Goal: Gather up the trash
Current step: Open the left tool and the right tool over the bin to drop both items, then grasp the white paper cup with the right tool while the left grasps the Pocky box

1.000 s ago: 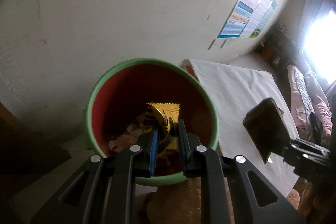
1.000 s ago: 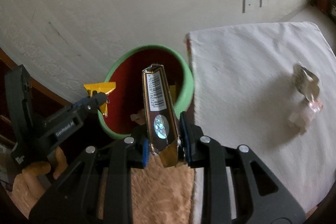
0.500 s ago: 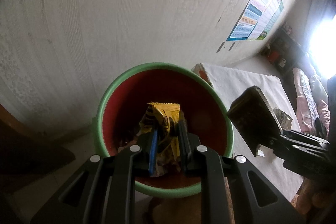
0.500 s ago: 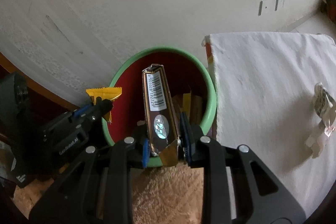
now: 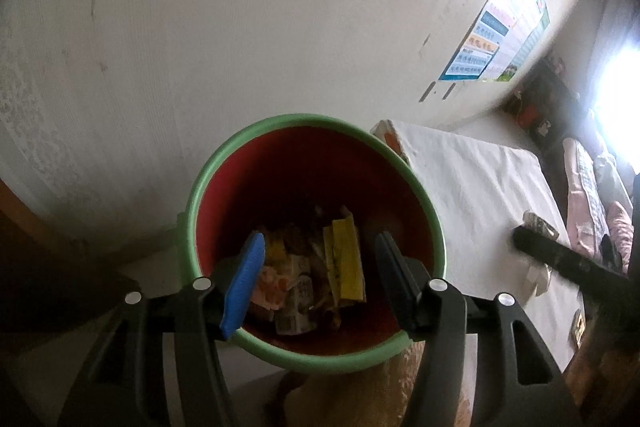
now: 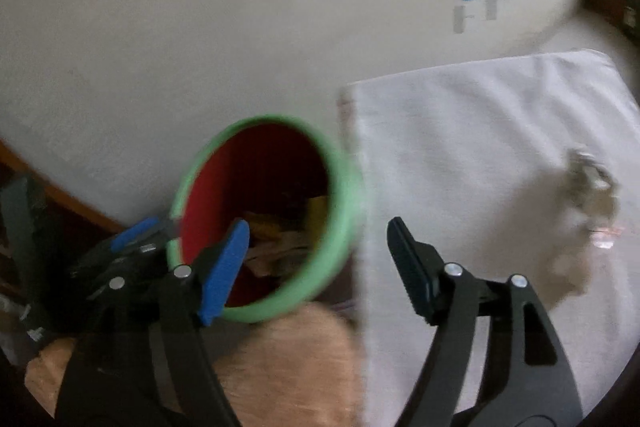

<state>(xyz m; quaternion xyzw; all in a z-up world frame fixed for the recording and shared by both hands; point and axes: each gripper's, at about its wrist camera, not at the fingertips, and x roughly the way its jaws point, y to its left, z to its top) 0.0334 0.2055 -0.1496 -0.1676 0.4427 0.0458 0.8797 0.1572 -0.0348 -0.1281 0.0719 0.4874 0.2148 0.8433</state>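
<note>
Hanging over the mouth of the bin (image 5: 316, 239), the left gripper (image 5: 316, 279) has its fingers (image 5: 244, 283) apart and opening, with nothing clamped between them; the green rim (image 5: 192, 211) rings them with room on both sides. Straight ahead of and below those fingers, wrappers (image 5: 344, 259) lie on the bin's red floor, a yellow one nearest the right finger. Beyond the rim stands the pale wall (image 5: 200, 27), close behind the bin. Past the right finger the white-covered tabletop (image 5: 472, 179) meets the bin's side.

The right gripper (image 6: 316, 263) also has fingers (image 6: 222, 271) apart and opening, empty. Its left finger overlaps the bin (image 6: 264, 187); its right one sits over the tabletop edge (image 6: 356, 187). Crumpled trash (image 6: 584, 195), blurred, lies on the tabletop well beyond the right finger, open cloth between them.
</note>
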